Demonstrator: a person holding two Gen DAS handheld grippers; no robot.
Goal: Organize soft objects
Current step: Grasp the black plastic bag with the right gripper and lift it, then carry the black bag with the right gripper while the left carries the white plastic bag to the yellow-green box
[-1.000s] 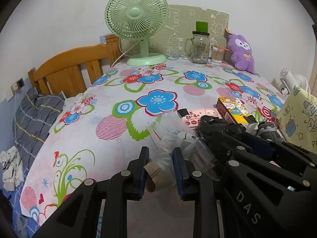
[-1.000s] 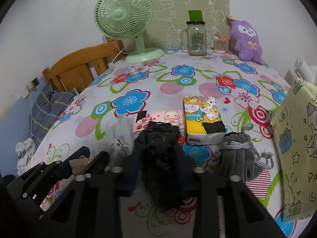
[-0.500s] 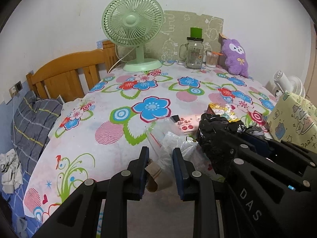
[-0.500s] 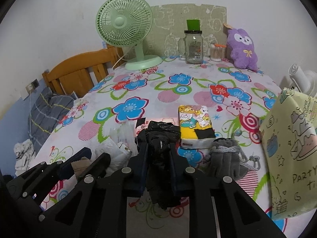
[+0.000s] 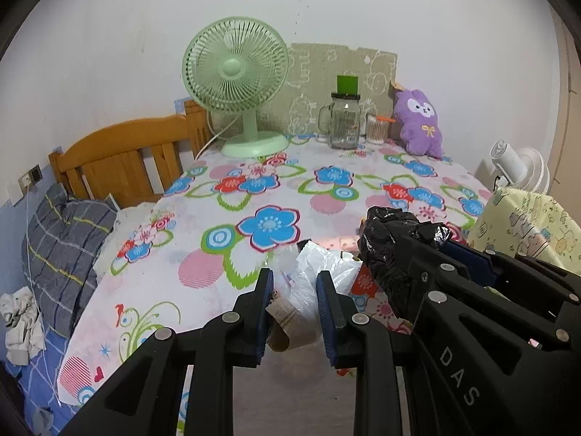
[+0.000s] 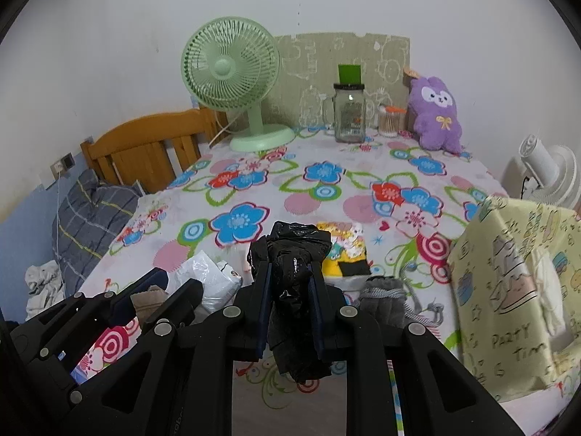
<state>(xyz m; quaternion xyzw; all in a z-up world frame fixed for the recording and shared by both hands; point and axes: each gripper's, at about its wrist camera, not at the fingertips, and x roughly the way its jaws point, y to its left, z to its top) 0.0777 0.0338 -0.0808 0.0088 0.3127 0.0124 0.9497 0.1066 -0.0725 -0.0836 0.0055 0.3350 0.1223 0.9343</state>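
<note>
My left gripper [image 5: 294, 283] is shut on a clear plastic bag [image 5: 312, 283] with a brown paper piece in it, held above the table's front edge; the bag also shows in the right wrist view [image 6: 210, 279]. My right gripper [image 6: 288, 272] is shut on a crumpled black plastic bag [image 6: 290, 250], lifted off the flowered tablecloth [image 6: 326, 181]; the black bag also shows in the left wrist view [image 5: 388, 243]. A grey drawstring pouch [image 6: 385, 298] and a yellow tissue pack [image 6: 345, 250] lie just beyond the right gripper. A yellow-green paper gift bag [image 6: 515, 290] stands at the right.
At the back stand a green fan [image 6: 232, 72], a glass jar mug [image 6: 348, 112], a cotton swab box [image 6: 388, 120] and a purple plush [image 6: 435, 112]. A wooden headboard [image 6: 145, 145] and grey pillow [image 6: 87, 214] are left. A white fan [image 6: 548, 170] is right.
Both grippers have risen and pulled back from the table, lifting the clear bag and the black bag. The jaws of both stayed shut on them.
</note>
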